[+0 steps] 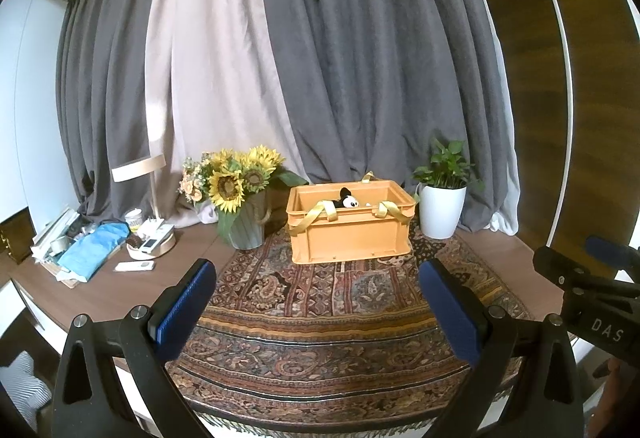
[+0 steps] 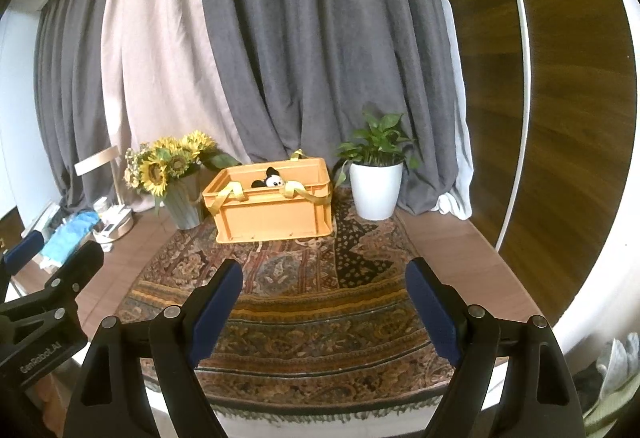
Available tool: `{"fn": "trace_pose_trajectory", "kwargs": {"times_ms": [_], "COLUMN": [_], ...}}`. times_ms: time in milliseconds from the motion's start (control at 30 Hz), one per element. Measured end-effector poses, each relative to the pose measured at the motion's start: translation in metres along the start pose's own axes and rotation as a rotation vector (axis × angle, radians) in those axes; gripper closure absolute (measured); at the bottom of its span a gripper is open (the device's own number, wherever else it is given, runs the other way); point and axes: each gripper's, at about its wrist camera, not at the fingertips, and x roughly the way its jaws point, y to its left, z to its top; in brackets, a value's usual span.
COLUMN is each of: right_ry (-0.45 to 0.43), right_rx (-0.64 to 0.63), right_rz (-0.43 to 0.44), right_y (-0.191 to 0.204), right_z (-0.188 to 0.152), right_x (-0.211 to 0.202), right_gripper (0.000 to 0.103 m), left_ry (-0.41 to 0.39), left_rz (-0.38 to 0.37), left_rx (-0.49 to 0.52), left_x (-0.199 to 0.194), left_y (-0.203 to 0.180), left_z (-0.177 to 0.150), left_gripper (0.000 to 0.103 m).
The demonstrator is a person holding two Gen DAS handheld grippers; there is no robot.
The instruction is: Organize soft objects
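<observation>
The surface (image 1: pixel 120 294) is brown wood and a patterned rug (image 1: pixel 320 318) with a fringe covers its middle part. Behind it hang long curtains (image 1: pixel 340 58), grey and pale pink, and a dark wooden wall panel (image 2: pixel 540 98) stands at the right.

At the far left lie a blue cloth (image 1: pixel 94 248), some papers, a round tray (image 1: pixel 152 244) with small things, and a white remote (image 1: pixel 134 266) just beside the tray. A lamp (image 1: pixel 138 167) stands behind them. Next comes a grey vase with sunflowers (image 1: pixel 236 178), touching the left corner of the orange crate (image 1: pixel 350 234). The crate stands on the far part of the rug, and yellow straps (image 1: pixel 320 212) hang over its front rim. To the right, near the crate, stands a green plant in a white pot (image 1: pixel 442 210).

Nothing lies on the rug between the crate and the grippers. A black and white plush toy (image 1: pixel 347 200) is inside the crate; only its head shows above the rim.

The left gripper (image 1: pixel 318 312) and the right gripper (image 2: pixel 324 314) both hover over the near edge of the rug, side by side. The fingers (image 1: pixel 184 310) of each are spread wide and hold nothing.
</observation>
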Motion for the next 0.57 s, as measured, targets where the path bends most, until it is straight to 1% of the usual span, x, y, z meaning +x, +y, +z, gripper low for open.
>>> {"fn": "trace_pose_trajectory", "kwargs": {"times_ms": [567], "right_ry": [0.002], "right_rx": [-0.004], "right_rz": [-0.003], "right_y": [-0.0013], "right_z": [-0.0007], "right_x": [-0.0002], "right_gripper": [0.019], "left_ry": [0.008], "left_rz": [-0.001], "left_rx": [-0.002], "left_x": [-0.0006], "left_y": [0.0033], "left_z": [-0.0037], "left_gripper": [0.000]}}
